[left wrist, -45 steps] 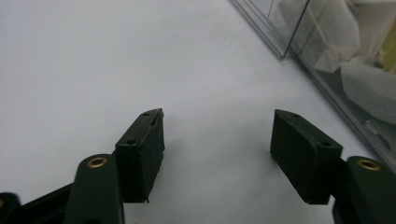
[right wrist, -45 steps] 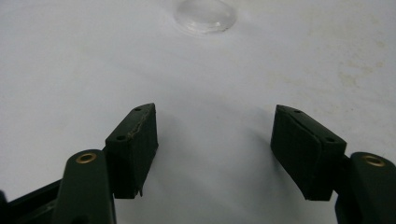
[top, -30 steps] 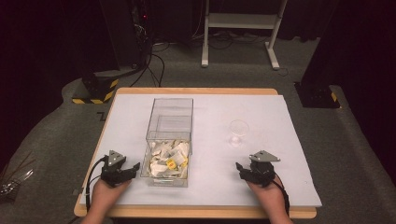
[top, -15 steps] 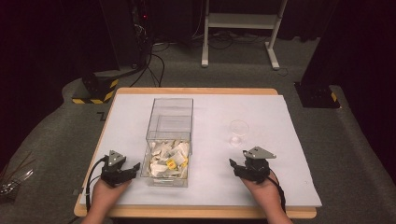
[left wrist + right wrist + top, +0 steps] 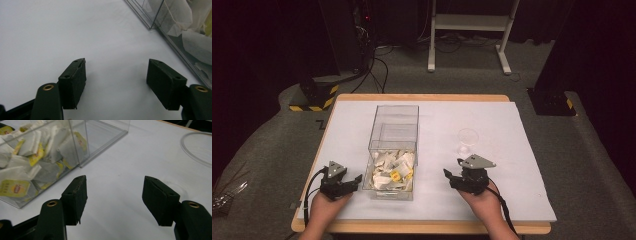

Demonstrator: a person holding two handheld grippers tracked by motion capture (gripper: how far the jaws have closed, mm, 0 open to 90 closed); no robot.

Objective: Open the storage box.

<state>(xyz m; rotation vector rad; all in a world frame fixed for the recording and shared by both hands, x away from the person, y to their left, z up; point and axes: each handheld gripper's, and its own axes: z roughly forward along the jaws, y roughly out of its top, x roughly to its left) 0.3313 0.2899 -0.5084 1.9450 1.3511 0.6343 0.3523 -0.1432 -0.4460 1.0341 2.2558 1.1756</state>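
Note:
A clear plastic box (image 5: 395, 131) stands lengthwise on the white table (image 5: 502, 195). Its near compartment holds several white and yellow tea bags (image 5: 391, 170); its far part looks empty. My left gripper (image 5: 357, 179) rests on the table left of the box's near end, open, with nothing between its jaws (image 5: 116, 68). My right gripper (image 5: 447, 175) hovers right of the box, pointing towards it. It is open and empty (image 5: 115, 185), and its jaws have just been closing a little. The right gripper view shows the tea bags (image 5: 27, 157) through the box wall (image 5: 100, 137).
A small clear cup (image 5: 467, 140) stands on the table just beyond my right gripper; its rim (image 5: 193, 150) shows in the right gripper view. A wooden table edge (image 5: 422, 227) runs along the front. Cables and stands lie on the floor behind.
My right gripper has moved left towards the box and risen a little. The left gripper has stayed where it was.

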